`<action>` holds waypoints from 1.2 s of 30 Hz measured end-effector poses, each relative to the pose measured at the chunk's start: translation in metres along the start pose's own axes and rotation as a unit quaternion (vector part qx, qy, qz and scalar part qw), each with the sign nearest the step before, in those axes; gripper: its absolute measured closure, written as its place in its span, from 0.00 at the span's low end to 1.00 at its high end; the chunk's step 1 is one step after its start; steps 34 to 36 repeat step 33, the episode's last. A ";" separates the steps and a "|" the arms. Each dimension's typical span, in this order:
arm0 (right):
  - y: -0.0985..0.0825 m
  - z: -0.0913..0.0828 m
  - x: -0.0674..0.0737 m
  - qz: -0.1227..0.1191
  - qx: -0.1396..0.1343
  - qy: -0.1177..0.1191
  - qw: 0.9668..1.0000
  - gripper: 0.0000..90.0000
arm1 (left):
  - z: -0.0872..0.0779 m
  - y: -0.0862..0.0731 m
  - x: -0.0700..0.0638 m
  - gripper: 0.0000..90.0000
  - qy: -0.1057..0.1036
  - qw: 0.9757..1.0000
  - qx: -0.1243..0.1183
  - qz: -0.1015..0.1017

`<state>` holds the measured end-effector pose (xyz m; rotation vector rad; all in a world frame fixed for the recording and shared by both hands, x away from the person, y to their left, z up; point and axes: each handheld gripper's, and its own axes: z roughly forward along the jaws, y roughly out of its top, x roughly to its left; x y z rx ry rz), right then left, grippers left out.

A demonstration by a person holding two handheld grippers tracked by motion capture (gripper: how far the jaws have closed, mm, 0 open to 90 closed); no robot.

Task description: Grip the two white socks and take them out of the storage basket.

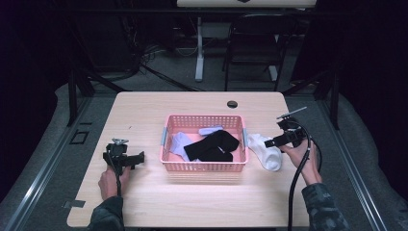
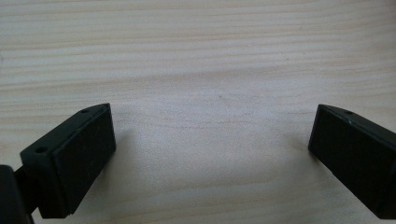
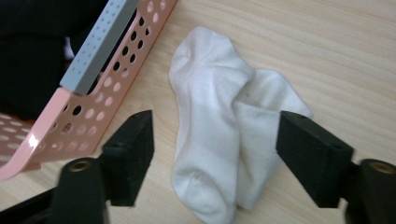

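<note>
My left tongs (image 1: 140, 159) low over bare table (image 1: 144, 110), left of basket, jaws wide, nothing between. Pink basket (image 1: 204, 166) mid-table: black sock (image 1: 211, 146) on top, pale lilac socks (image 1: 179, 143) beside it. White socks (image 1: 265, 150) lie on table, touching basket's right side. My right tongs (image 1: 267, 143) just above white socks (image 3: 224, 126), jaws wide, straddling them, not gripping.

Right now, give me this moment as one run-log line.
left gripper: open, over bare table | right gripper: open, straddling white socks beside pink basket | black sock: in basket
</note>
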<state>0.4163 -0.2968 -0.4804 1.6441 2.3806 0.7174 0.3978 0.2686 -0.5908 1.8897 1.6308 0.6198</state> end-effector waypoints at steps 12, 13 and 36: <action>-0.034 -0.030 0.006 -0.027 -0.010 -0.028 0.999 0.03 | 0.000 0.000 0.000 0.01 0.000 1.000 0.001 -0.001; -0.037 -0.031 0.005 -0.024 -0.010 -0.027 0.999 0.01 | 0.000 0.000 0.000 0.01 0.000 1.000 0.001 -0.002; -0.094 -0.011 -0.011 -0.022 0.025 -0.059 0.998 0.00 | 0.000 0.000 0.000 0.01 0.000 1.000 0.000 -0.001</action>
